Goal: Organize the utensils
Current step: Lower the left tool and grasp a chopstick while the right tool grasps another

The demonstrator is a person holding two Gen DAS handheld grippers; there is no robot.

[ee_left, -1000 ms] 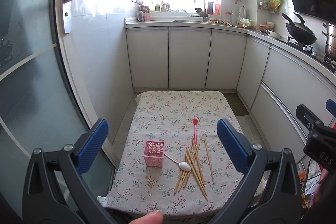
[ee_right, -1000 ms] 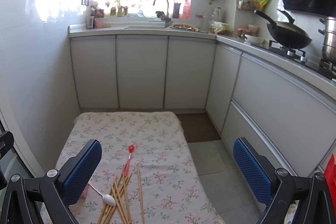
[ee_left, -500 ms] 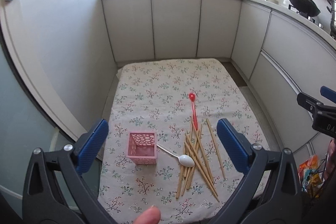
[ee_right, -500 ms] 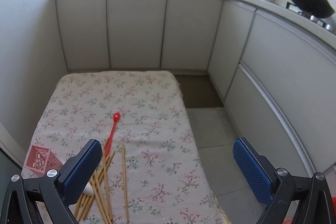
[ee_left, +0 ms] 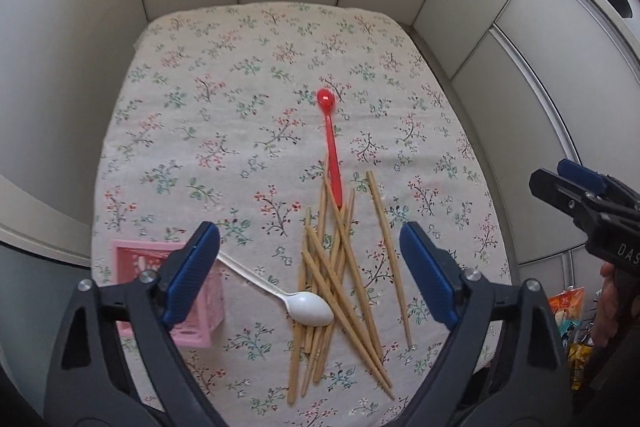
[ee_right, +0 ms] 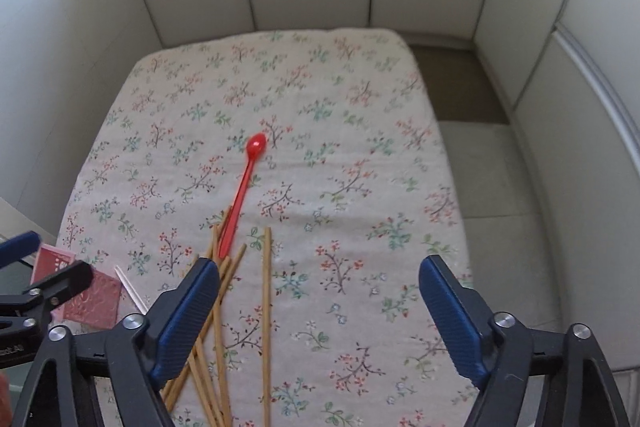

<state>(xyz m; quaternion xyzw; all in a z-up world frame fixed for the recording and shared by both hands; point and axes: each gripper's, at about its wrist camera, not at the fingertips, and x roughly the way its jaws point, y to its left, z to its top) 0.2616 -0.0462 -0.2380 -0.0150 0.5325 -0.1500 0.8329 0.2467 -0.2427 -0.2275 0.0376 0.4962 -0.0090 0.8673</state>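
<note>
I am reading only white letters "DAS" on the black body of the right gripper point(ee_left: 580, 203), cut off at the left wrist view's edge. A blurred white mark on the left gripper point(ee_right: 40, 287) is staying unreadable.

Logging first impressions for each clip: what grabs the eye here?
A loose pile of wooden chopsticks on the floral tablecloth, a white spoon lying across its left edge. A red spoon points away from the pile; a pink holder stands at the left.
</note>
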